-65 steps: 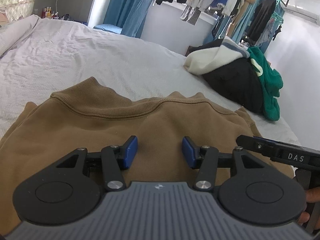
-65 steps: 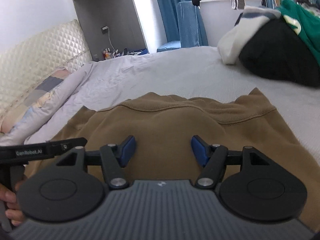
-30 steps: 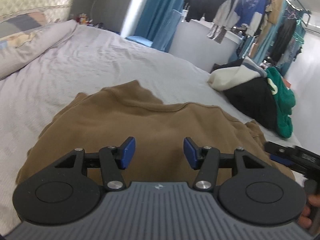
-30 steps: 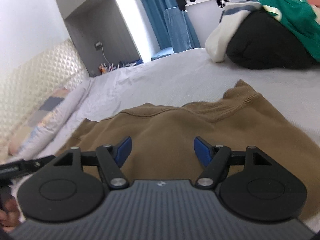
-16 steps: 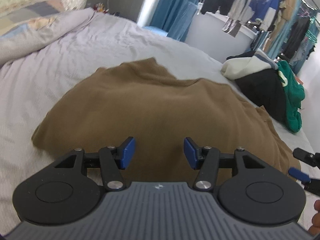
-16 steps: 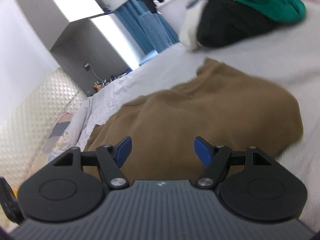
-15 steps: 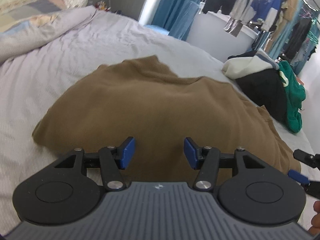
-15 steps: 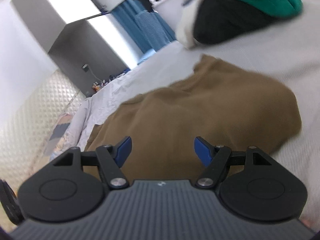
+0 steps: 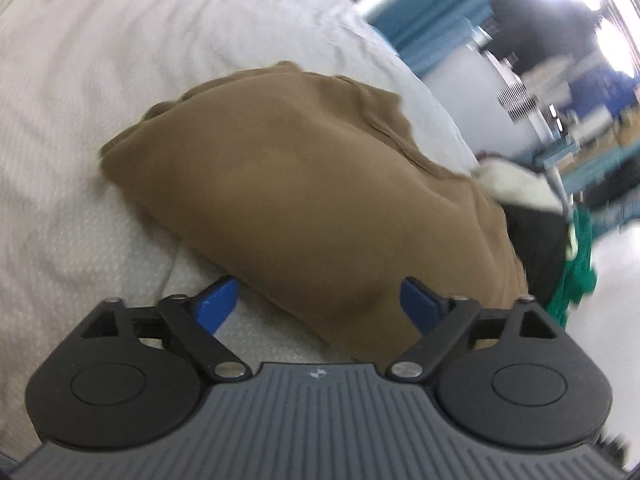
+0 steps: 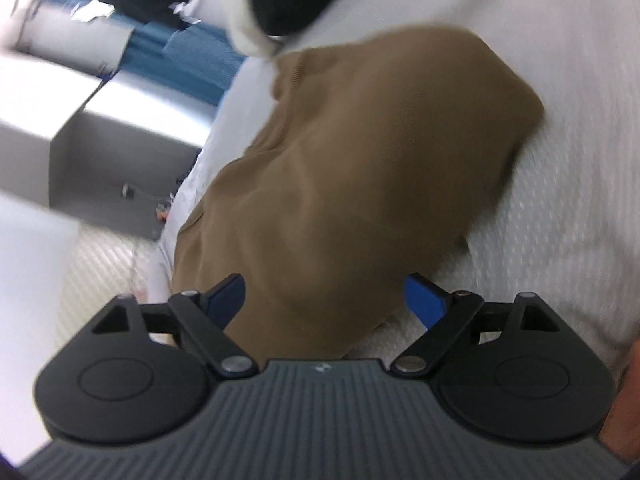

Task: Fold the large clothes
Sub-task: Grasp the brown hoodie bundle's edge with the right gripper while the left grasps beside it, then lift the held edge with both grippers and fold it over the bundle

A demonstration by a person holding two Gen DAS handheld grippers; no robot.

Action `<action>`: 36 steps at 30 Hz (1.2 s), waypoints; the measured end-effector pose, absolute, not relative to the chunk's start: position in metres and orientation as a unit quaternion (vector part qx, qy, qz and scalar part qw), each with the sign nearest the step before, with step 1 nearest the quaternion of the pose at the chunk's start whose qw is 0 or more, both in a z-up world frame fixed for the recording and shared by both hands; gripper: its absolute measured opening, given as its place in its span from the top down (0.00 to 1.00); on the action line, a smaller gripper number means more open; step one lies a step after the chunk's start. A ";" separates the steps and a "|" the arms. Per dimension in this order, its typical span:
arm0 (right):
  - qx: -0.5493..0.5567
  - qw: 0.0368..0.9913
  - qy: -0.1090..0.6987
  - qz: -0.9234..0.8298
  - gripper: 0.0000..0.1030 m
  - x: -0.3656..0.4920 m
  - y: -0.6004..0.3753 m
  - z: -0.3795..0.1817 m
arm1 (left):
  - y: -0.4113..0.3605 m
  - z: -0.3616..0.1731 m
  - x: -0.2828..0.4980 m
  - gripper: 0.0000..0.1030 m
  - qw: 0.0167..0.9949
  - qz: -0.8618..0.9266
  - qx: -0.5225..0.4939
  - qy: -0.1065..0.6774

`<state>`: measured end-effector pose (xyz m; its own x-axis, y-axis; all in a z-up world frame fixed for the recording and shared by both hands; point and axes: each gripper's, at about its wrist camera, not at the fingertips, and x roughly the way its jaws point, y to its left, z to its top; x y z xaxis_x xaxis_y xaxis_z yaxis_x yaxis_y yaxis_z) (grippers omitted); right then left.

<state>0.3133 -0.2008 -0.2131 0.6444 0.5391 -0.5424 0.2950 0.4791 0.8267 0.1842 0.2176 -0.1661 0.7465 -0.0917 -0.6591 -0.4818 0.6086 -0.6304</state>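
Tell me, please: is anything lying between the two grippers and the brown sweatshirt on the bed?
Nothing visible does. The left gripper and the right gripper both face the near edge of the brown sweatshirt directly, jaws opening, with fabric already between them. The pile of other clothes lies beyond it.

A white-sheeted bed [image 9: 120, 60] fills the room, blue curtains [image 9: 432, 20] hanging beyond.

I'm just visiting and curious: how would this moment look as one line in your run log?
stage: fold laid down | brown sweatshirt: on bed | left gripper: opening, pads clear | right gripper: opening, pads clear
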 end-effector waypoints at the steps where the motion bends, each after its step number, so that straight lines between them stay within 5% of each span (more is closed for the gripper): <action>1: 0.528 0.737 0.416 0.076 0.12 0.315 -0.203 -0.221 | 0.223 -0.170 0.183 0.07 0.825 0.124 -0.440 0.333; 11: 0.609 0.700 0.373 -0.019 0.12 0.332 -0.212 -0.250 | 0.280 -0.233 0.156 0.07 0.682 0.129 -0.682 0.231; 20: 0.627 0.704 0.333 -0.036 0.11 0.351 -0.214 -0.250 | 0.289 -0.233 0.180 0.08 0.696 0.115 -0.683 0.191; 22: 0.636 0.700 0.323 -0.022 0.00 0.351 -0.219 -0.252 | 0.287 -0.224 0.183 0.08 0.713 0.104 -0.668 0.185; 36: 0.604 0.711 0.357 -0.035 0.00 0.397 -0.204 -0.260 | 0.291 -0.245 0.219 0.07 0.686 0.094 -0.692 0.207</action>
<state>0.3968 -0.2039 -0.2601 0.7421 0.3818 -0.5509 0.4821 0.2670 0.8345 0.2187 0.2914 -0.2452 0.8964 -0.1586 -0.4140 -0.4154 0.0260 -0.9093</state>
